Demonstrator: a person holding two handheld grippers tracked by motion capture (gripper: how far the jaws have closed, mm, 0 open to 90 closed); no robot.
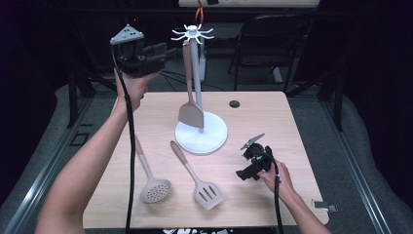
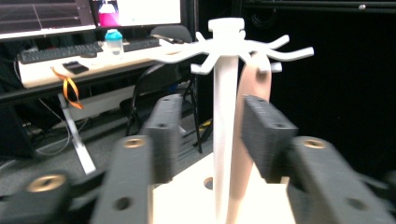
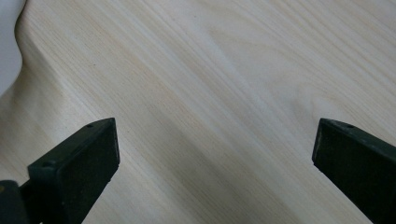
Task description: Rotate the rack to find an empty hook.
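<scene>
Lying near rack base (image 1: 201, 139): skimmer (image 1: 155, 189), slotted turner (image 1: 208, 194).

The left gripper (image 1: 158, 51) is held high, level with the top of the white utensil stand (image 1: 198, 87), its jaws pointing at the hooks just beside it. A beige spatula (image 1: 189, 92) hangs from a hook there, its blade low near the stand's round base. Far below this gripper, on the wooden table (image 1: 272, 122), lie a skimmer (image 1: 152, 183) and a slotted turner (image 1: 200, 181). The right gripper (image 1: 246, 165) rests low on the table, beside the turner's blade.
</scene>
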